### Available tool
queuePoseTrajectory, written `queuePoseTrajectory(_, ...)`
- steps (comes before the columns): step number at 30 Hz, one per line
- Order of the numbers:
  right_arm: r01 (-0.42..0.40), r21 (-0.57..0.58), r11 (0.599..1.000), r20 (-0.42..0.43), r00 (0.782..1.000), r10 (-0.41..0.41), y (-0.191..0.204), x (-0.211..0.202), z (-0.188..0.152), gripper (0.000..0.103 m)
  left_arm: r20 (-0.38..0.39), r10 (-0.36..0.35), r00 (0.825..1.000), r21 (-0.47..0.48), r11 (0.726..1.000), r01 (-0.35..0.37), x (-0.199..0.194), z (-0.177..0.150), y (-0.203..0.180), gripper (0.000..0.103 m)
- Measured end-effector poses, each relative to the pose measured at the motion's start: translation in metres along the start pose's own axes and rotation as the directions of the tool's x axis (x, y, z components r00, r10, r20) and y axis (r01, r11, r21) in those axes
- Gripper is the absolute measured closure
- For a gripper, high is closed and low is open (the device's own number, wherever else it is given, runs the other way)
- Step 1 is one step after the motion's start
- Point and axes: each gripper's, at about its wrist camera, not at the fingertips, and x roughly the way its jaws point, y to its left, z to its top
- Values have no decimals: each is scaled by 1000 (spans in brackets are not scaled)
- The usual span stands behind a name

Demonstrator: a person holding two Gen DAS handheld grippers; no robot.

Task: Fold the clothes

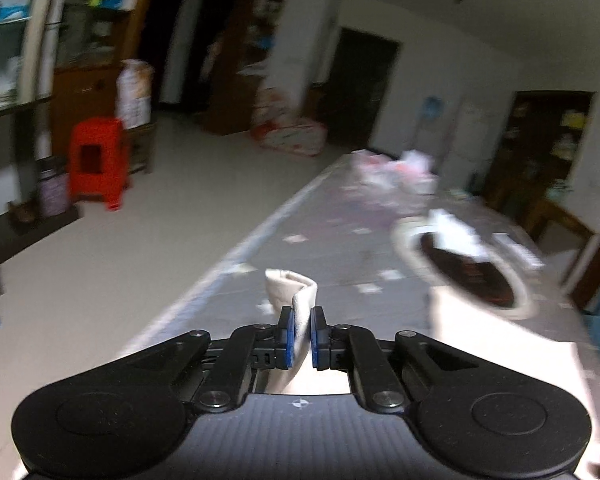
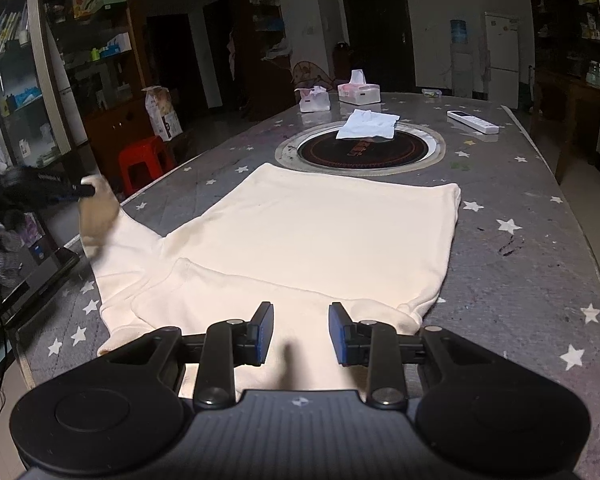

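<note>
Clamped between the blue pads of the left gripper (image 1: 301,334) is a cuff of the cream garment (image 1: 296,292); the fabric loops up just ahead of the fingertips, pinched this way, I judge, so the sleeve can be carried over the body as a fold. Beyond and to its right the star-patterned table (image 1: 300,252) runs away, blurred, with the round inset plate (image 1: 464,268) further off.

From the right wrist, the right gripper (image 2: 300,334) hovers with its jaws apart and nothing between them, over the garment's near edge. Ahead of it the garment lies flat. To its far left the other gripper holds the sleeve raised off the table. A folded white cloth (image 2: 368,124) lies on the plate, well ahead.
</note>
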Motion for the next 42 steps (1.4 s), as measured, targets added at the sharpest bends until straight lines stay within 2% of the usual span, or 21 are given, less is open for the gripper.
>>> queuePoseTrajectory(3, 6, 11, 1000, 11, 1000, -6, -3, -4, -1, 73, 5, -133, 991, 28, 991, 132, -15, -1, -31, 95)
queuePoseTrajectory(6, 14, 24, 1000, 23, 1000, -15, -7, -9, -2, 73, -7, -256, 967, 62, 965, 256, -28, -6, -63, 95)
queuePoseTrajectory(9, 25, 43, 999, 32, 999, -27, -13, -13, -4, 73, -46, -373, 927, 79, 923, 376, -35, -18, -92, 95)
queuePoseTrajectory(13, 41, 65, 997, 36, 998, -43, -21, -17, -7, 73, -112, -488, 866, 85, 863, 498, -37, -42, -123, 95)
queuePoseTrajectory(16, 53, 80, 995, 37, 998, -56, -28, -19, -9, 73, -160, -539, 827, 86, 827, 556, -32, -63, -141, 94)
queuePoseTrajectory(19, 63, 98, 993, 40, 997, -67, -33, -22, -10, 73, -209, -562, 801, 94, 803, 588, -25, -82, -156, 93)
queuePoseTrajectory(25, 61, 130, 990, 43, 997, -67, -38, -22, -10, 73, -312, -551, 774, 105, 790, 604, -11, -111, -167, 84)
queuePoseTrajectory(28, 46, 121, 992, 41, 998, -52, -34, -19, -8, 73, -334, -539, 773, 130, 786, 604, -12, -111, -163, 67)
queuePoseTrajectory(29, 38, 115, 993, 38, 998, -43, -32, -18, -7, 73, -325, -538, 778, 144, 785, 603, -14, -108, -160, 66)
queuePoseTrajectory(33, 3, 92, 996, 20, 1000, -4, -23, -9, -4, 74, -279, -488, 827, 179, 820, 544, -14, -91, -138, 66)
queuePoseTrajectory(38, -17, 77, 997, -21, 1000, 19, -13, 11, -5, 74, -252, -377, 891, 172, 889, 425, -2, -81, -103, 68)
queuePoseTrajectory(39, -16, 76, 997, -29, 999, 18, -13, 15, -6, 74, -249, -359, 900, 171, 898, 405, 0, -80, -97, 68)
queuePoseTrajectory(42, -6, 74, 997, -57, 998, 10, -11, 23, -8, 77, -255, -332, 908, 165, 911, 379, 5, -81, -84, 68)
